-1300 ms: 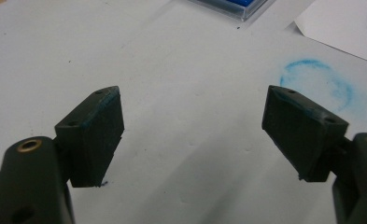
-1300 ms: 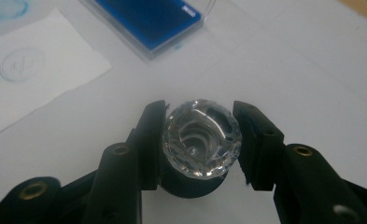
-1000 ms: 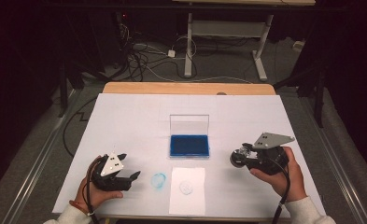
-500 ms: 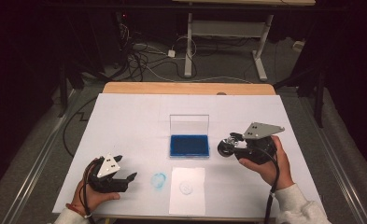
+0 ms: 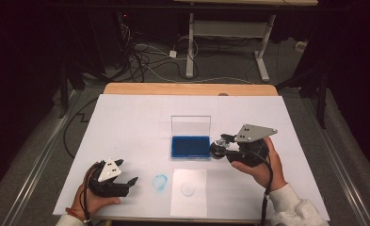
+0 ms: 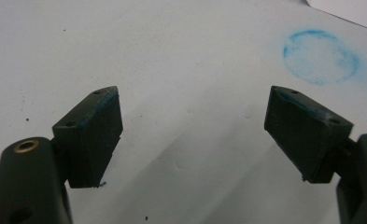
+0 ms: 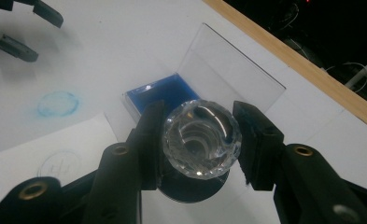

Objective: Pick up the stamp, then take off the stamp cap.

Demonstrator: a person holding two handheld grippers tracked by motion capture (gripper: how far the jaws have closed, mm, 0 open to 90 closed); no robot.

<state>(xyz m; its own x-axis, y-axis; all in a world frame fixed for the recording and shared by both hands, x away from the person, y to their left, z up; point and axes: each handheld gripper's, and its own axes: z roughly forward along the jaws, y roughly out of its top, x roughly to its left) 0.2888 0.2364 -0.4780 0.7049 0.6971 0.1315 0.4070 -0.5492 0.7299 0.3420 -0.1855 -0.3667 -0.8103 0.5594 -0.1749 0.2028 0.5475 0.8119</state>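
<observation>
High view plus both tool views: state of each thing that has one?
Ink pad case: lid open, upright behind the blue pad.
Stamp: clamped in the right tool, clear faceted knob facing its camera, at the pad's right edge.
Left tool: jaws have just been opening, nothing between them.
Paper sheet: flat, faint round print on it.
Blue ring mark: smudged on the table cover.

A round blue ink smudge (image 5: 160,182) marks the white bench (image 5: 126,127) just beside the left tool. Cables (image 5: 145,56) sprawl on the floor far beyond both tools.
</observation>
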